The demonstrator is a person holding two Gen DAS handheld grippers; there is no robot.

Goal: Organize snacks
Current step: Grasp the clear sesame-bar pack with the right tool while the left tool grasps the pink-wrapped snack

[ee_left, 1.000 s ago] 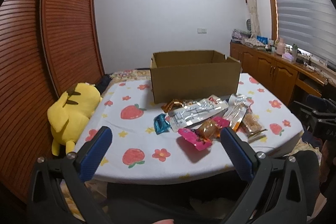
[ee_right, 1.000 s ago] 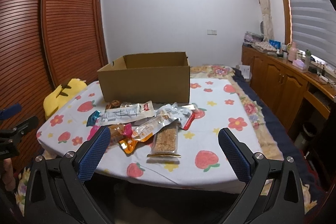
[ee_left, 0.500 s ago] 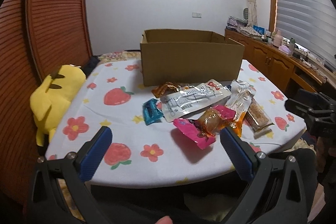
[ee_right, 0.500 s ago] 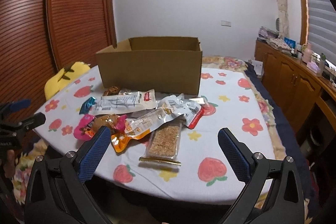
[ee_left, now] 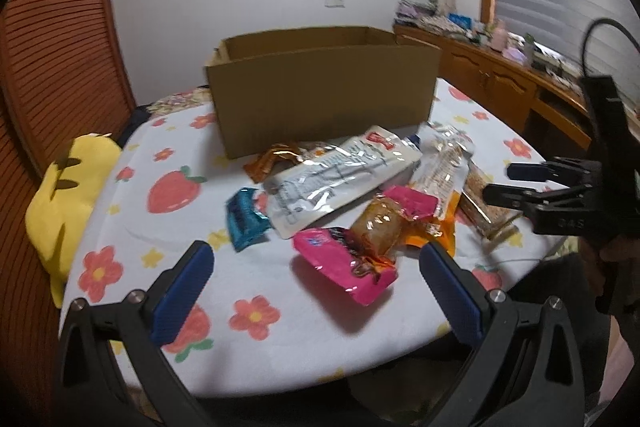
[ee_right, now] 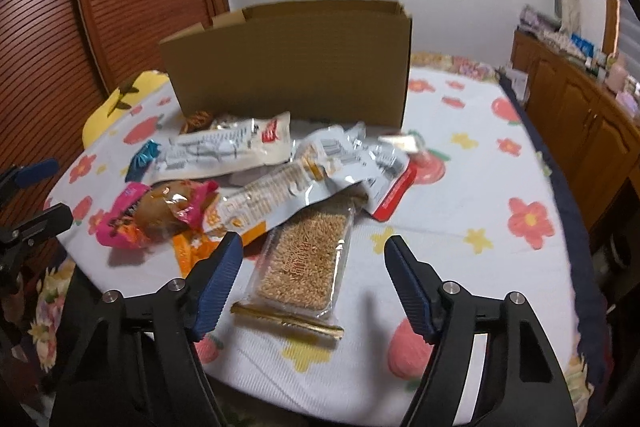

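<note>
Right wrist view: right hand-held gripper (ee_right: 313, 259), jaws just been closing but not gripping yet, straddles grain bar pack (ee_right: 306, 263); lower, pinch its long edges. Left hand-held gripper (ee_left: 316, 267) released.

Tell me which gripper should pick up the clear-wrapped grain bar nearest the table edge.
Right. The right gripper is lined up with the grain bar, its jaws open and just narrowing around it, pads not yet touching. The left gripper faces the pink wrapper instead, with the bar far to its side.
</note>
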